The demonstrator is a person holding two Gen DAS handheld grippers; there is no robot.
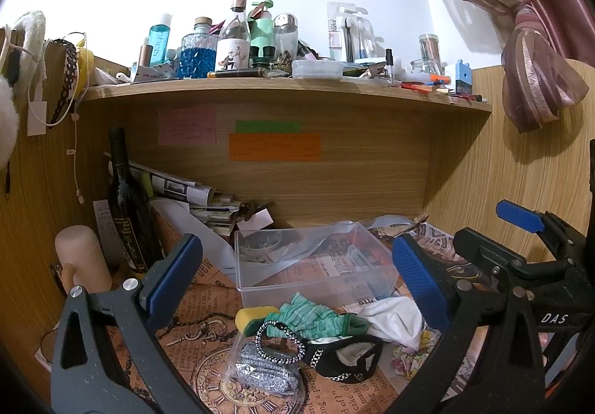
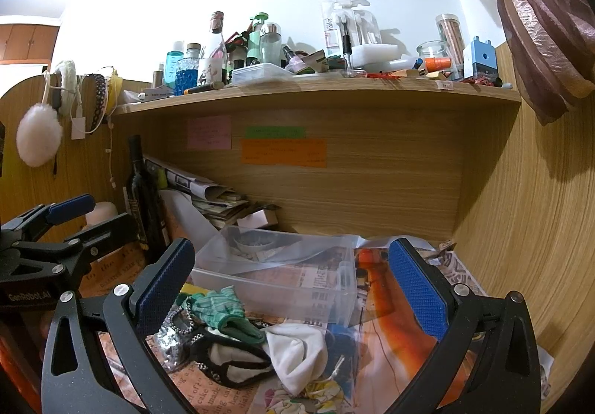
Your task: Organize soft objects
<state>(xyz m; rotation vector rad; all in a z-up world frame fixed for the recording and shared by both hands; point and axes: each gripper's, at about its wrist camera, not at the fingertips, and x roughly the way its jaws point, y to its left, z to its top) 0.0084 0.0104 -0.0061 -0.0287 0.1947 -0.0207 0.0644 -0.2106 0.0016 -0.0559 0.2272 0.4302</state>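
Clear plastic bin point(image 1: 312, 261) sits at 12 o'clock from my left gripper point(image 1: 297, 287), empty-handed, jaws spread wide. My right gripper point(image 2: 293, 287) likewise gapes, holding nothing. Soft pile lies just this side of the bin: white cloth point(image 2: 297, 354) at 6 o'clock between my right fingers, green knit piece point(image 1: 316, 319) beside it, black-trimmed item point(image 1: 346, 358), then beaded band point(image 1: 279, 341) over a silver packet point(image 1: 260, 369).

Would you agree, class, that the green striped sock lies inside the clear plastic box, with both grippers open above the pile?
Not quite. The green striped sock lies outside the clear plastic box, on the pile in front of it, as the left wrist view shows. The left gripper and right gripper are indeed open.
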